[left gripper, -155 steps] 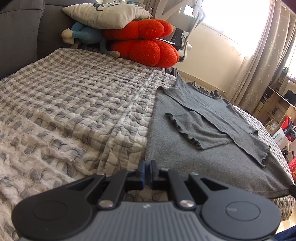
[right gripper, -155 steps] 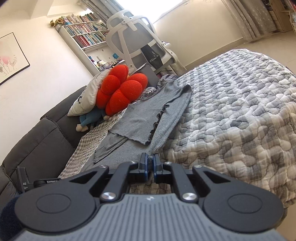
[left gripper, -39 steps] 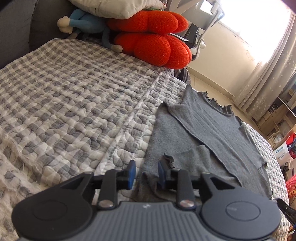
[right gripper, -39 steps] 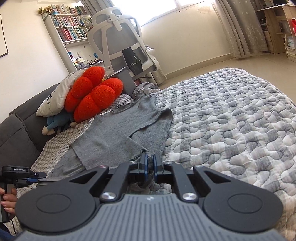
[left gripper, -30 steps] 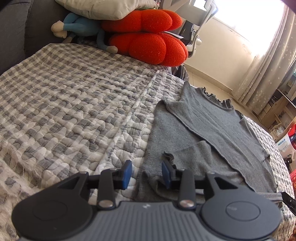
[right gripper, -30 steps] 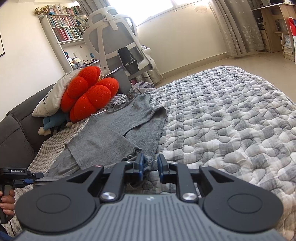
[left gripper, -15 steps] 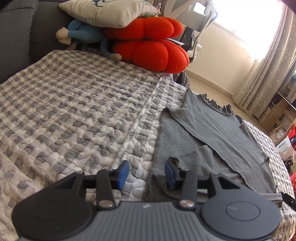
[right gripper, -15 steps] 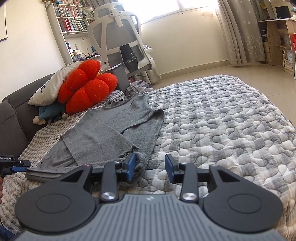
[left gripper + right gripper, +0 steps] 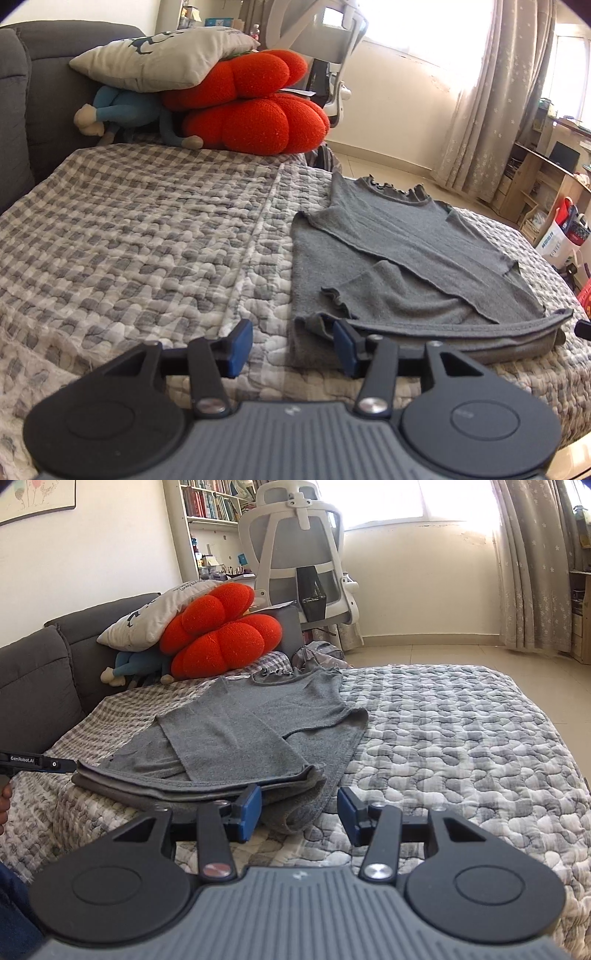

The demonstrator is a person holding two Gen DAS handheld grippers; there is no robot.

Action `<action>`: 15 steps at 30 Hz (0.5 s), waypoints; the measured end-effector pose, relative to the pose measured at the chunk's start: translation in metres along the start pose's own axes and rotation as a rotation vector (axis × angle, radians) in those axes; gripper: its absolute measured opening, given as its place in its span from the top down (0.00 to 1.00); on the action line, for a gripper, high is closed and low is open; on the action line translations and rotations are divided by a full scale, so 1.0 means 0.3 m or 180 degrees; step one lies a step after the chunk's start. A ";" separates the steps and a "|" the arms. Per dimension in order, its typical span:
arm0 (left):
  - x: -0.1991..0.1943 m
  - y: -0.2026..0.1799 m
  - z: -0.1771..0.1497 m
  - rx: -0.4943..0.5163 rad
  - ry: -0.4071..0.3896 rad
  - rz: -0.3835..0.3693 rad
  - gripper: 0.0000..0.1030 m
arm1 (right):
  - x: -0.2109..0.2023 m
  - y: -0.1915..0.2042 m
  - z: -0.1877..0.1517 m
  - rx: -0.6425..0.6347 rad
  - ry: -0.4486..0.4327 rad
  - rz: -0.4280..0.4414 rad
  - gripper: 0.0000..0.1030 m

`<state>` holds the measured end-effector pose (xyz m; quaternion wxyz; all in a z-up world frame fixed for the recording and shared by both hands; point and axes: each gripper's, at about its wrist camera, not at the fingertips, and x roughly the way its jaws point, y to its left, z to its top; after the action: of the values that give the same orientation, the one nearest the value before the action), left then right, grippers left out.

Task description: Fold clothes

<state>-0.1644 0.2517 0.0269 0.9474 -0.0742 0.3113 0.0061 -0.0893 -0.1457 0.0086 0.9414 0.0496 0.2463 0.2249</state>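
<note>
Grey knit, soft and slightly fuzzy — the sweater (image 9: 399,258) lies flat on the quilted bed (image 9: 147,240), its frilled collar pointing toward the red cushion (image 9: 251,118) at the head of the bed. From the left wrist, the left gripper (image 9: 291,345) stands spread, its blue pads apart; its jaws have just been opening, and the near hem corner of the sweater sits between them, loose, with no pad pressing it. A ruffled cuff lies folded onto the body, just beyond that corner. The hem now rests doubled along the sweater's near edge, where a moment ago both corners were pinched.

From the right wrist, the right gripper (image 9: 299,814) is likewise spread, its jaws having just been opening. The other hem corner of the sweater (image 9: 240,723) slumps between the pads, released. The sleeves lie crossed over the chest, far from the red cushion (image 9: 218,638) — so the fold reads as set down and let go, and the next fold likely follows. The bed (image 9: 461,738) cover is puffy, pebbled patchwork in grey and white.
</note>
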 end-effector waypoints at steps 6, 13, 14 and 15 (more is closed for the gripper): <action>0.012 -0.039 -0.038 0.0396 0.0023 -0.0035 0.50 | 0.048 -0.020 0.000 0.0004 0.0123 -0.0033 0.52; 0.080 -0.095 -0.012 0.0763 0.0095 0.0078 0.48 | 0.102 -0.003 0.031 -0.0048 0.0134 -0.0044 0.52; 0.086 -0.097 0.000 0.0787 0.0085 0.0095 0.47 | 0.112 0.000 0.037 -0.0063 0.0144 -0.0087 0.52; 0.093 -0.099 0.011 0.0812 0.0075 0.0111 0.46 | 0.123 0.002 0.042 -0.0078 0.0155 -0.0132 0.52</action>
<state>-0.1382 0.2219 0.0171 0.9452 0.0523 0.3218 -0.0179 -0.0548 -0.1283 0.0036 0.9402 0.0275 0.2674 0.2094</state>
